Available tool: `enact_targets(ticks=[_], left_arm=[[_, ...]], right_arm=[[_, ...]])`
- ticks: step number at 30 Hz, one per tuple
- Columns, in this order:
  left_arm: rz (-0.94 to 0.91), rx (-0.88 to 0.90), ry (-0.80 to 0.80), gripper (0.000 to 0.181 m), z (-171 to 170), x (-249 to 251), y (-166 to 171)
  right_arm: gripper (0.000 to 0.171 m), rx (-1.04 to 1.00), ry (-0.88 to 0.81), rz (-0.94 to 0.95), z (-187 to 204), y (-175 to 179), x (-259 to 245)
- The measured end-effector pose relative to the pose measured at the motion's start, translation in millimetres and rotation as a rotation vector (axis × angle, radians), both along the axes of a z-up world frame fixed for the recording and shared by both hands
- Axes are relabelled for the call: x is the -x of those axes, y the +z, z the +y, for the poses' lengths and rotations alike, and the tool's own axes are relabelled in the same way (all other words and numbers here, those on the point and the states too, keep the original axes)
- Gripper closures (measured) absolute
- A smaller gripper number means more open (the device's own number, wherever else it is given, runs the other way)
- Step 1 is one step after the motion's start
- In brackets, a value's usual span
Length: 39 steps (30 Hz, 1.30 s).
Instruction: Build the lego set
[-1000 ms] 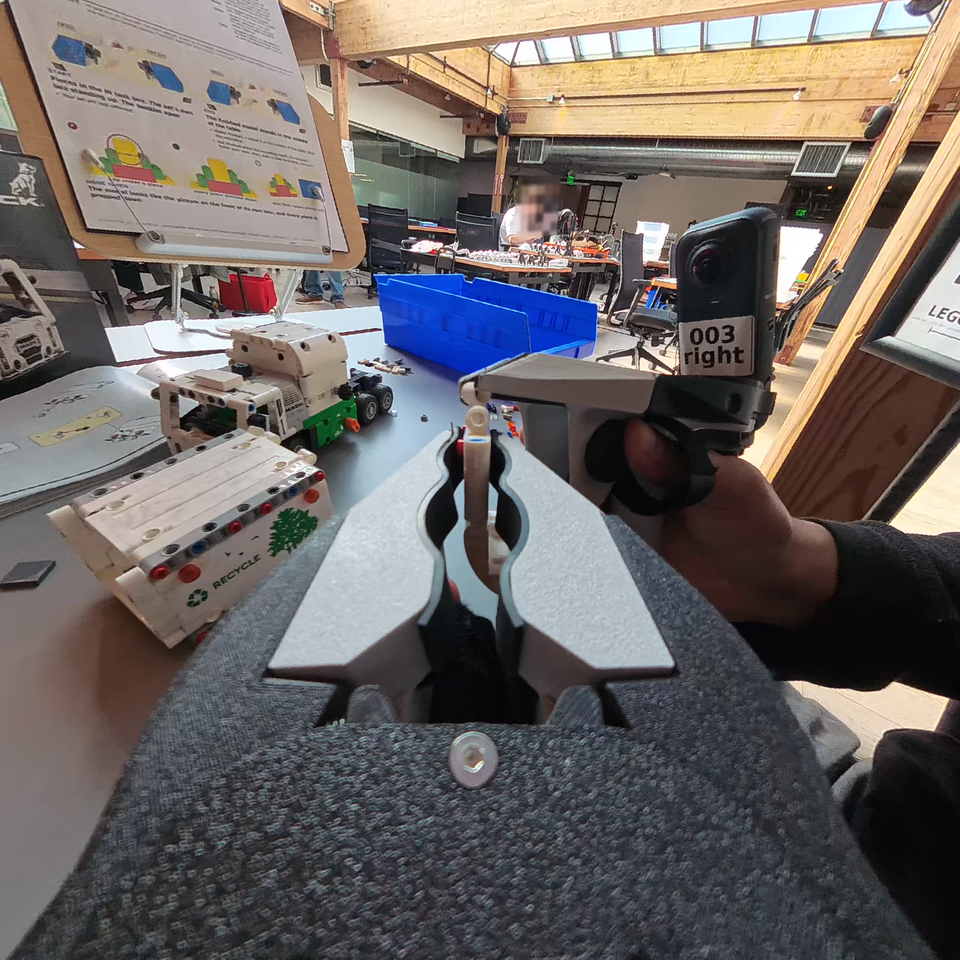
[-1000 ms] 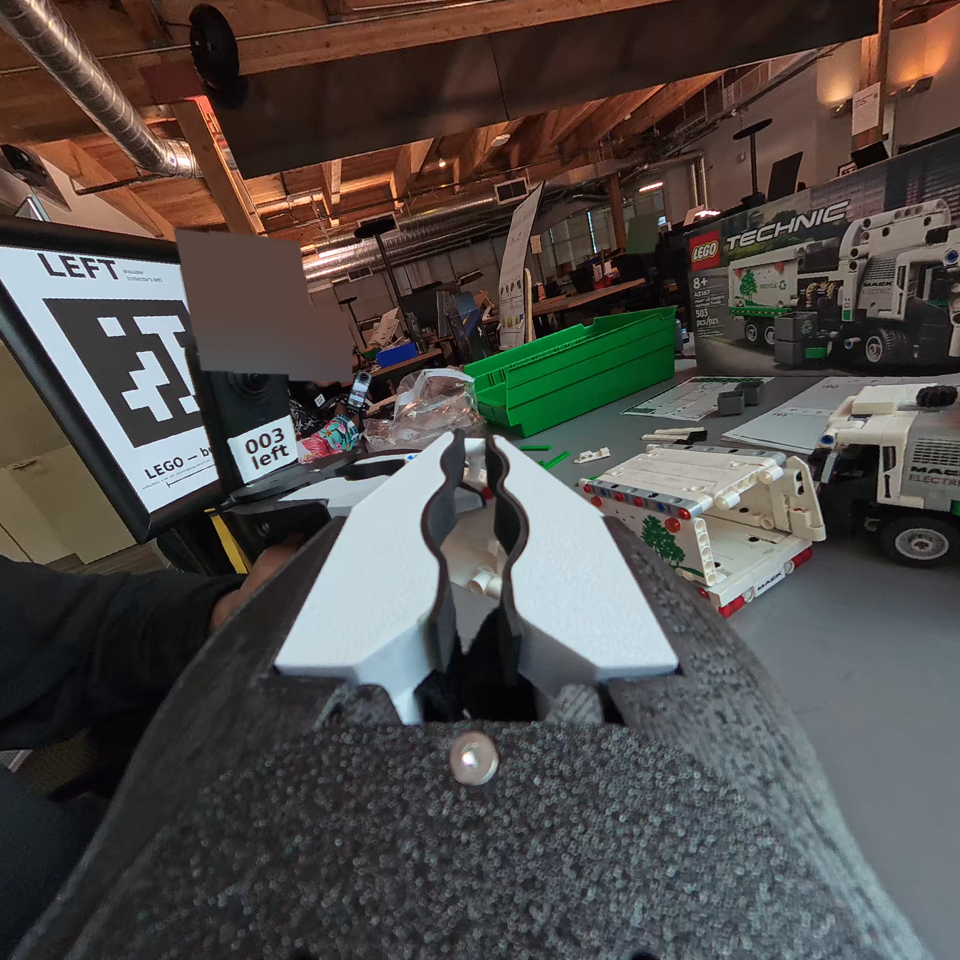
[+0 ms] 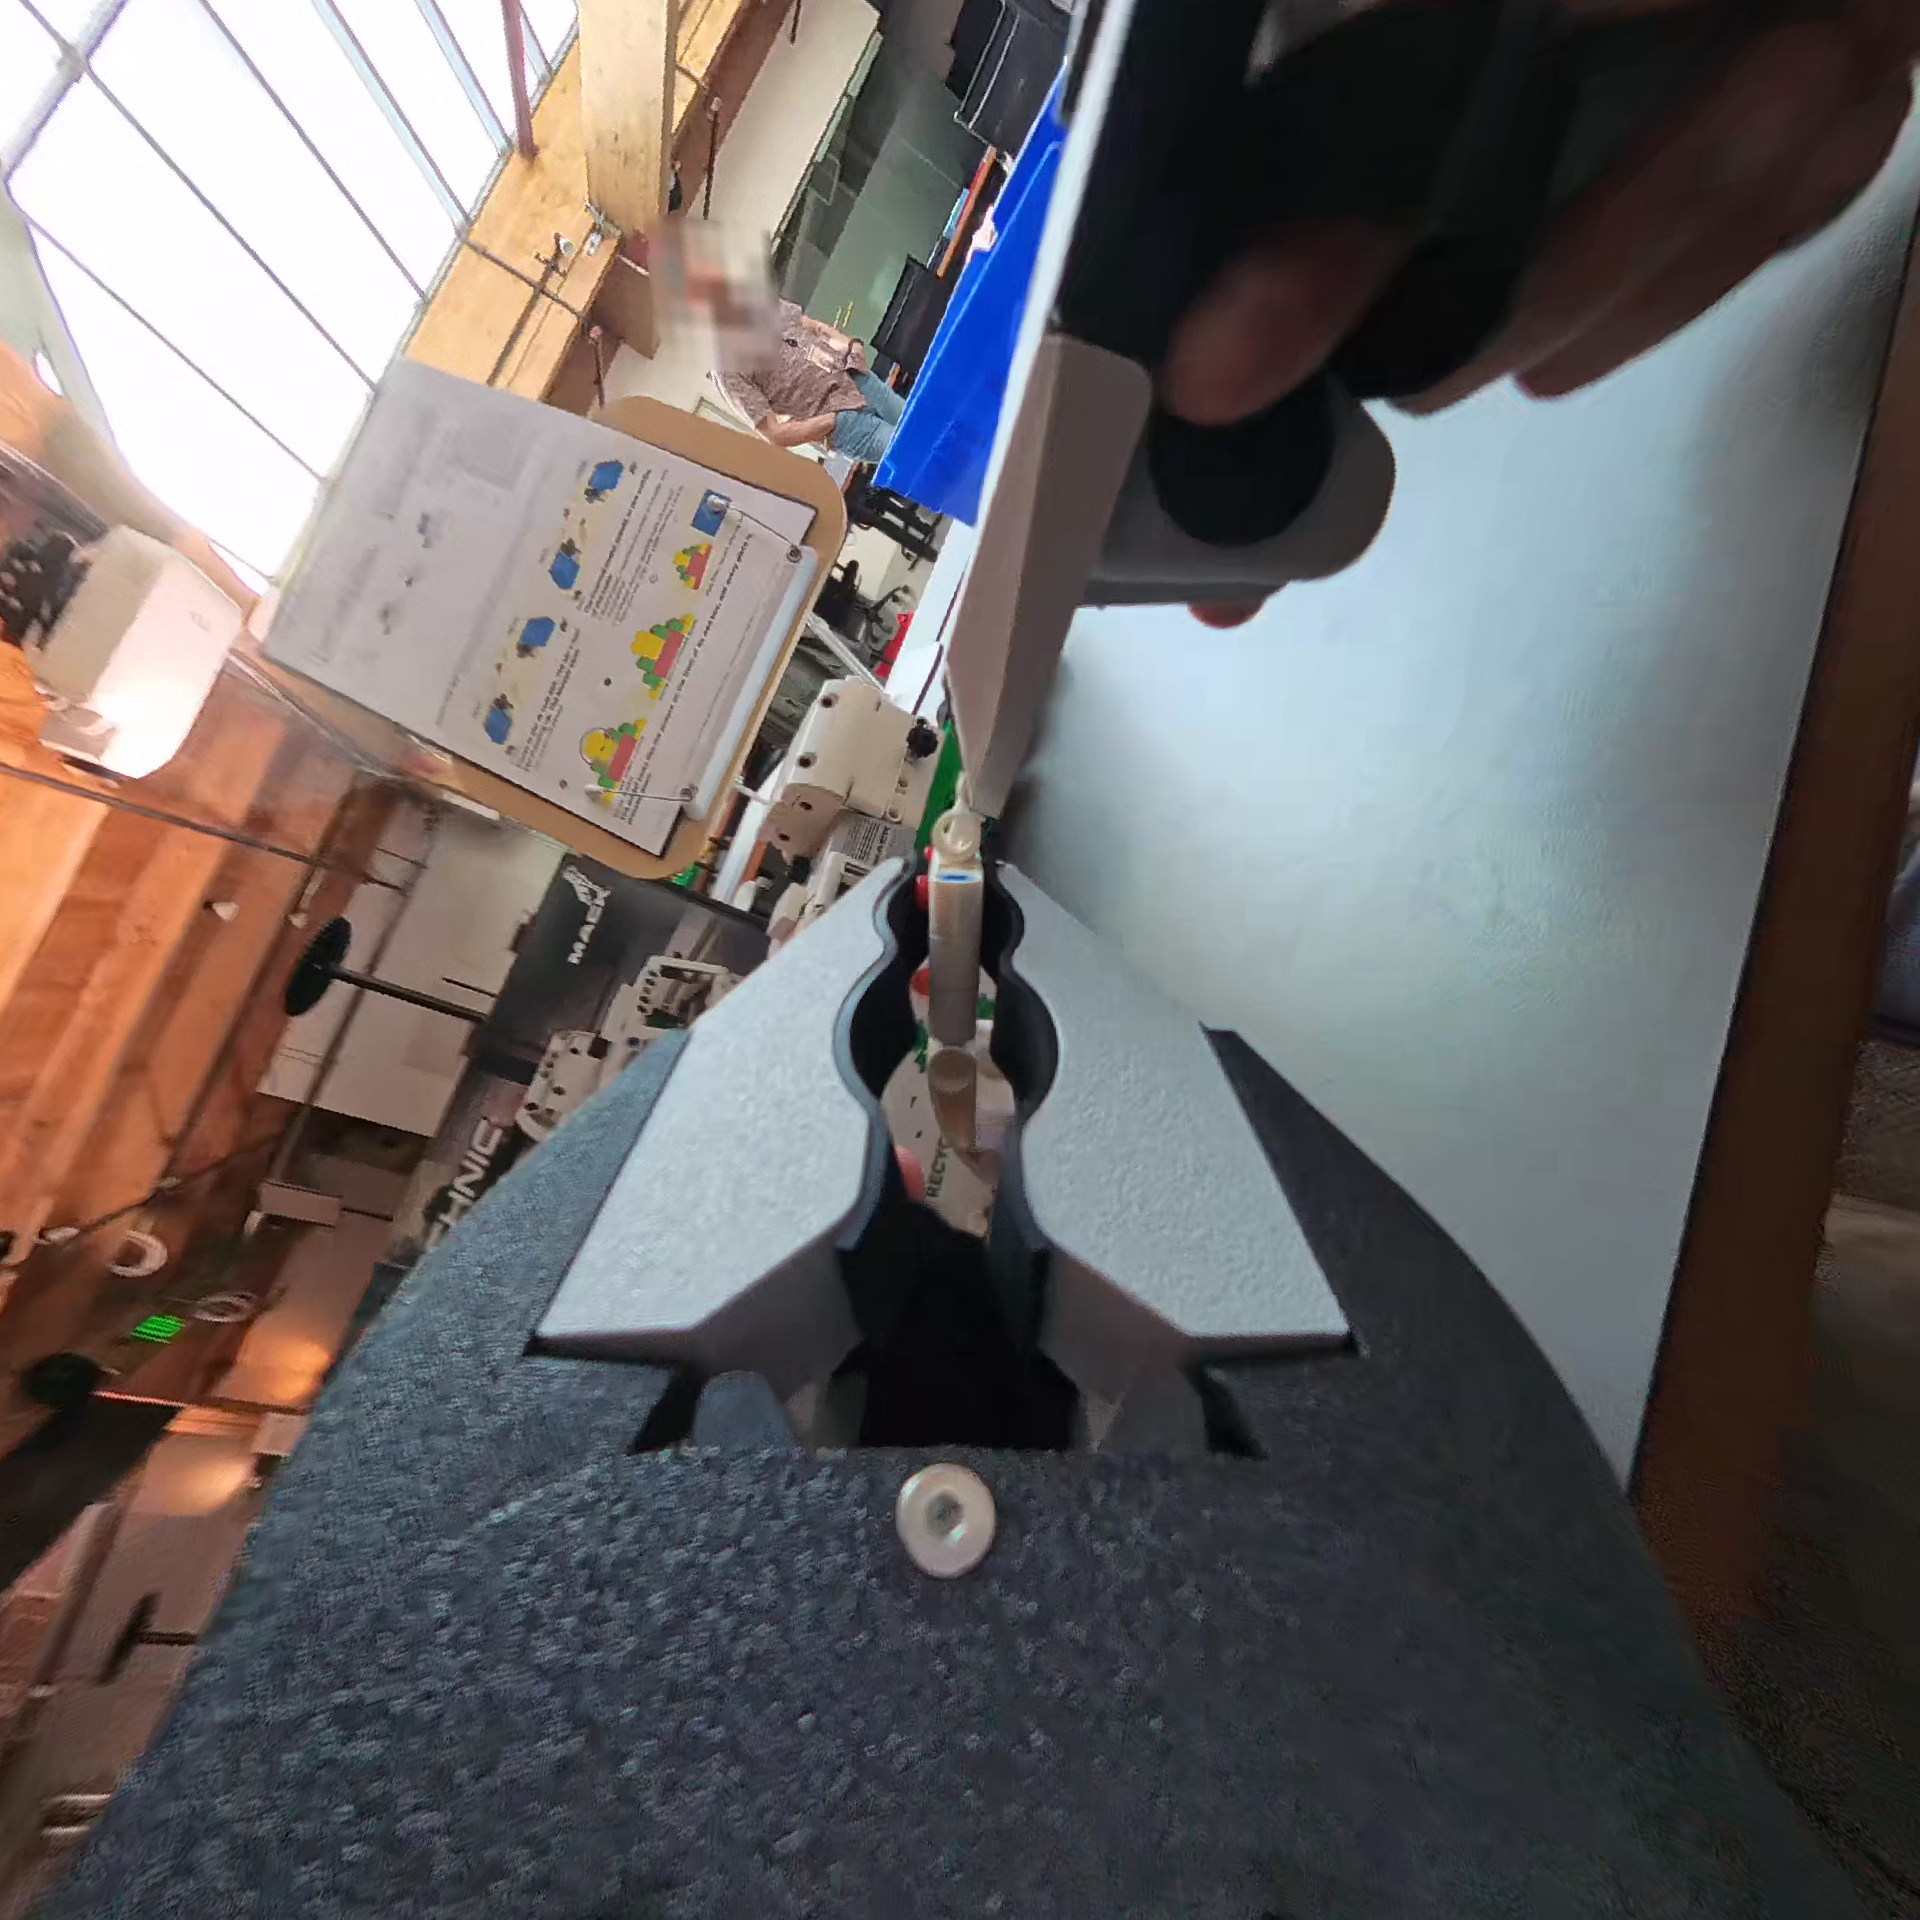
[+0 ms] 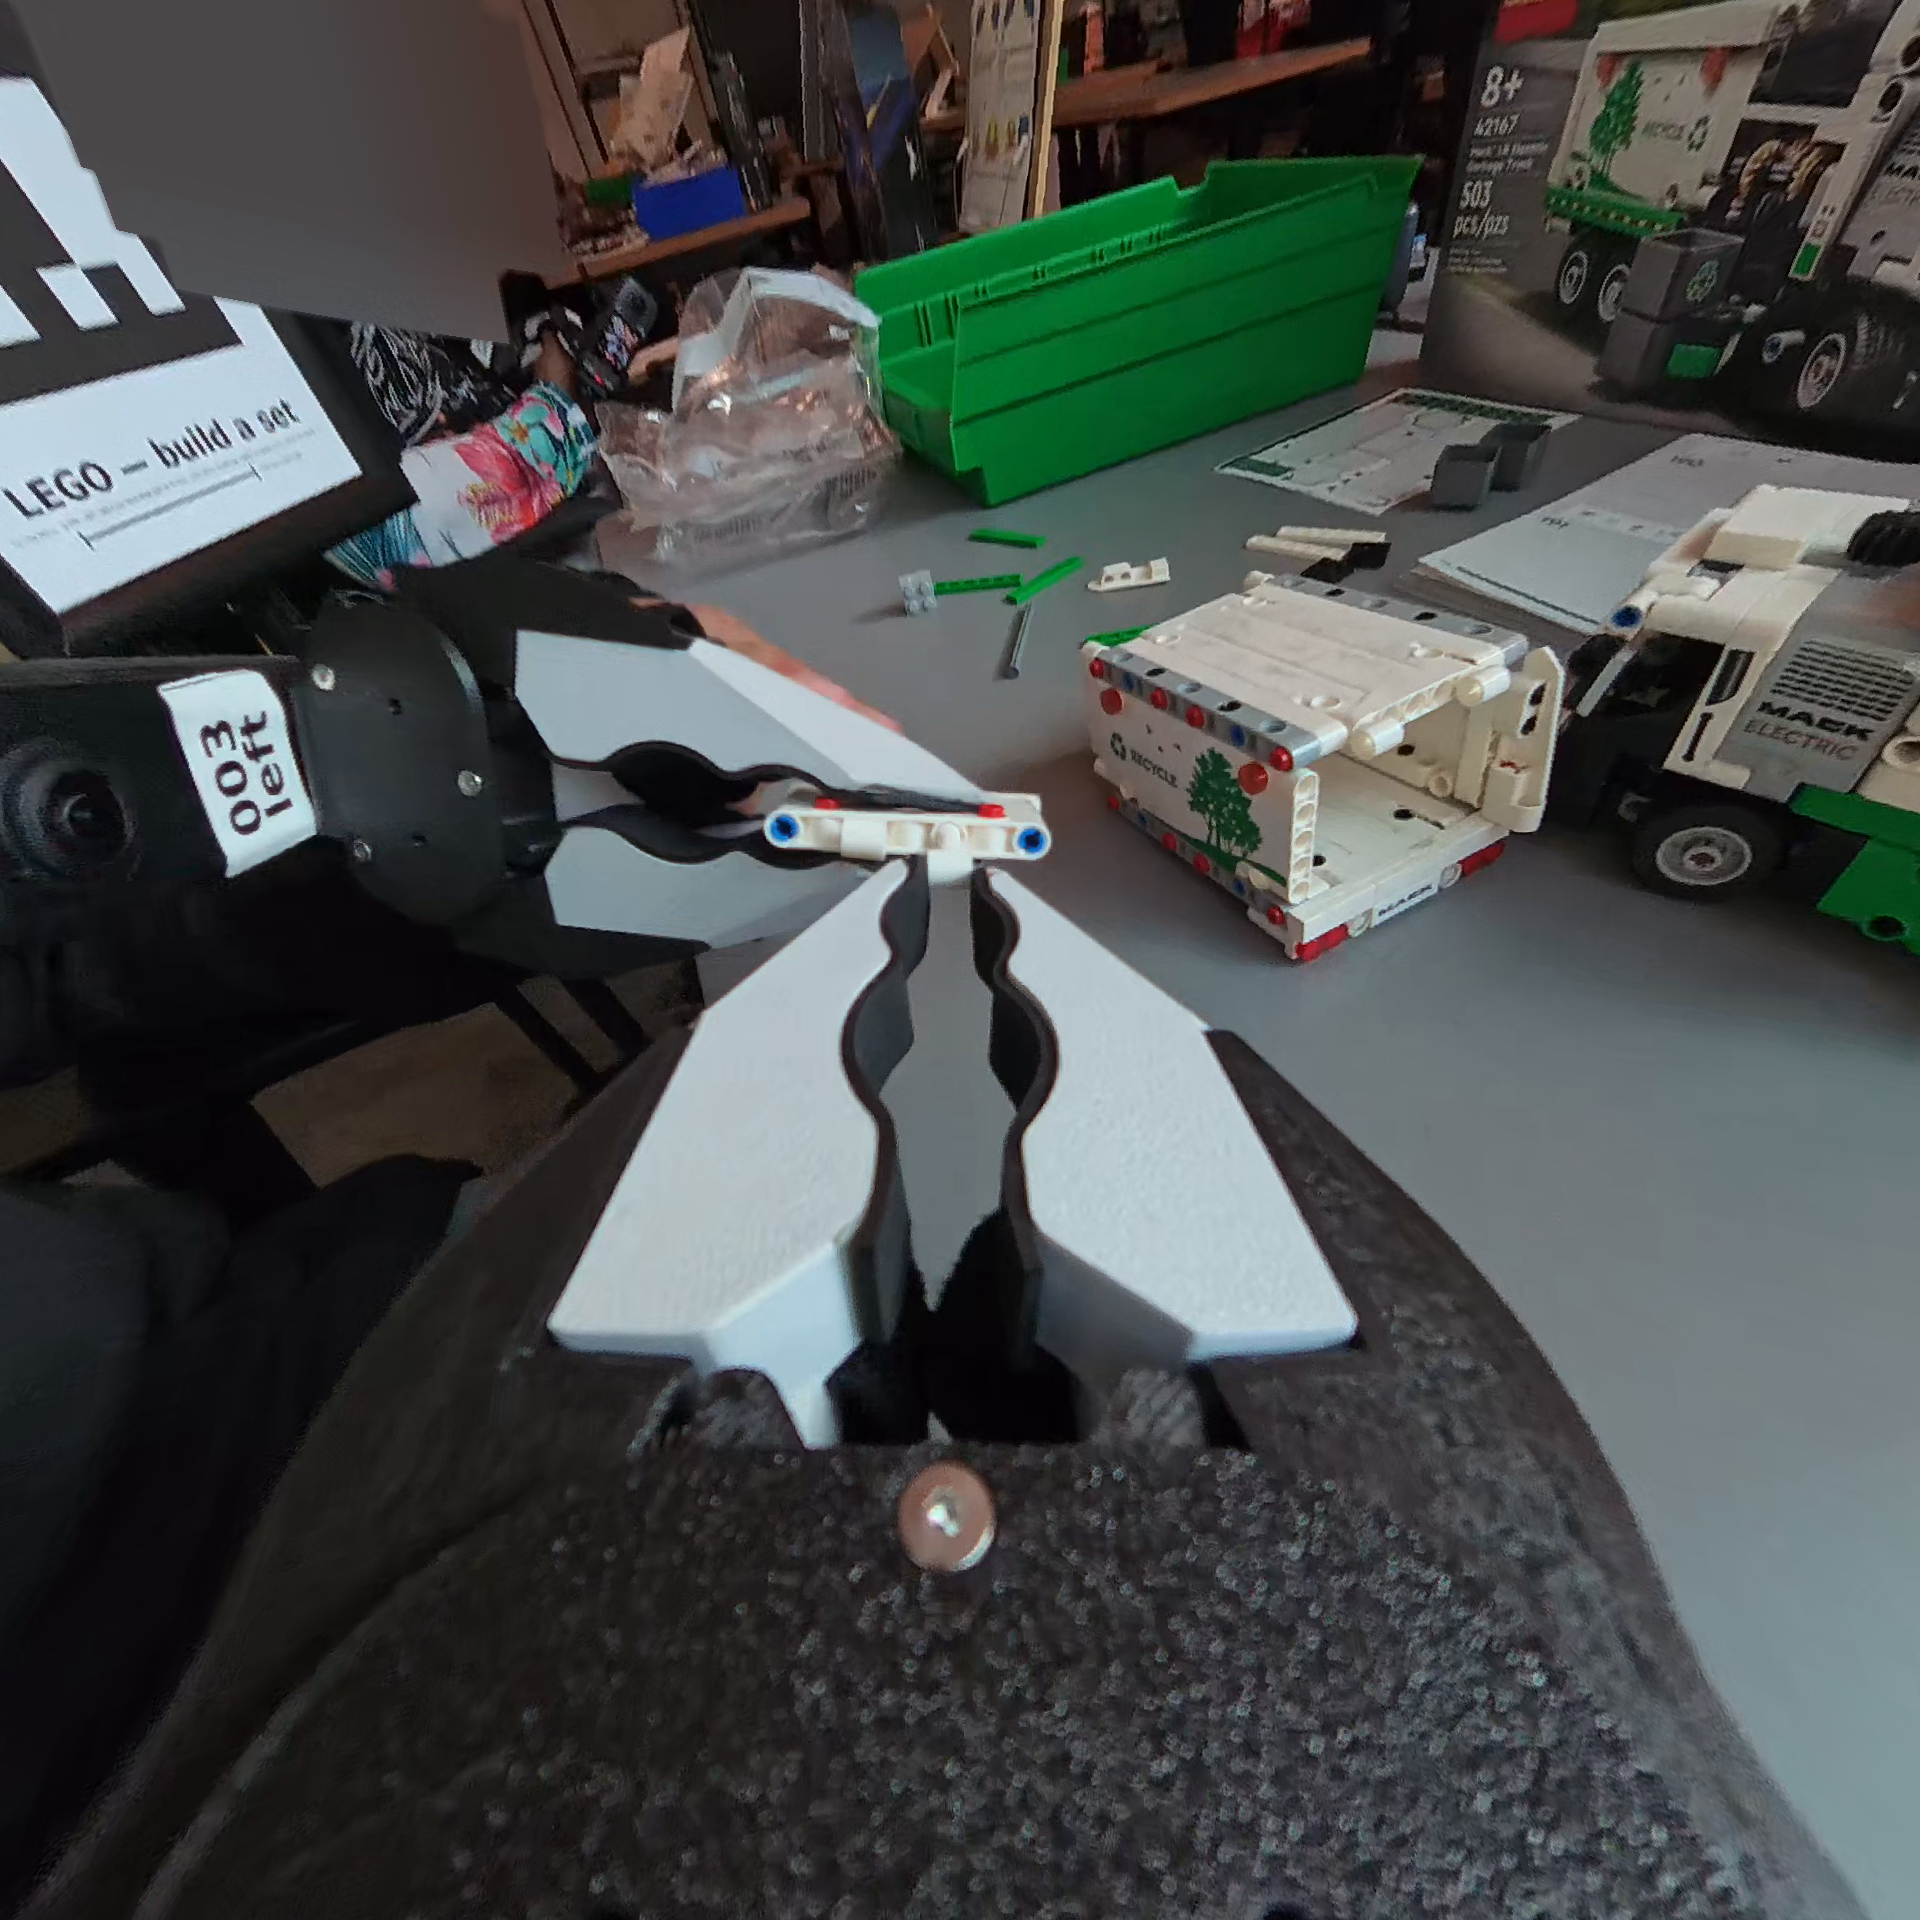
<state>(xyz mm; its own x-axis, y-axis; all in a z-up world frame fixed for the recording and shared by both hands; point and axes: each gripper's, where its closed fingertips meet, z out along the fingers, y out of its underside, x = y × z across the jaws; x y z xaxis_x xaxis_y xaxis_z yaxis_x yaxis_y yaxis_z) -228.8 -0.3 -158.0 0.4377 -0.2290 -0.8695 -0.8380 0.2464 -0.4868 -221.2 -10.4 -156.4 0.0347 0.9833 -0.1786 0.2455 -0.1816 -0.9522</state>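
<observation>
My left gripper point(image 3: 951, 883) is shut on a white lego beam point(image 3: 954, 956), seen edge-on between its jaws. In the right wrist view the left gripper point(image 4: 966, 826) reaches in from the left and holds that beam point(image 4: 904, 831) level above the table; the beam has blue pins at both ends and red pins on top. My right gripper point(image 4: 948, 878) meets the beam's middle from below, its tips closed on a small white tab there. In the left wrist view the right gripper point(image 3: 982, 774) comes down onto the beam's far end.
A white recycle container body point(image 4: 1309, 748) and the white-and-green truck point(image 4: 1766, 707) stand on the grey table point(image 4: 1455, 1143) to the right. Behind them are a green bin point(image 4: 1132, 312), plastic bags point(image 4: 748, 416), loose pieces point(image 4: 1008, 582) and the set's box point(image 4: 1683, 208). An instruction sheet point(image 3: 551, 603) stands on a board.
The left gripper has rolled about a quarter turn with the beam. The right gripper has tipped down, parted its jaws a little and closed its tips on the beam's middle.
</observation>
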Motion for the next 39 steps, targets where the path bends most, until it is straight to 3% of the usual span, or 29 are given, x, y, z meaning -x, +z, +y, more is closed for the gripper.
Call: enact_targets(ticks=[1,11,22,31,39], left_arm=[[0.056,-0.025,0.002,0.176,0.1,-0.1,-2.2],[0.268,-0.146,0.009,0.176,2.2,-3.8,-17.7],[0.146,0.034,-0.004,0.177,5.9,-5.9,-32.8],[0.019,0.077,0.013,0.176,6.4,-6.1,-29.3],[0.100,0.006,0.027,0.176,4.6,-9.1,-29.5]], right_arm=[[0.164,-0.022,0.003,-0.031,0.1,-2.8,-0.7],[0.165,-0.179,0.016,-0.182,2.3,-19.2,-5.8],[0.165,-0.062,0.027,-0.157,6.9,-31.2,-6.4],[0.165,-0.004,0.014,-0.138,6.9,-29.2,-4.8],[0.165,0.037,0.024,-0.149,5.1,-31.5,-3.7]])
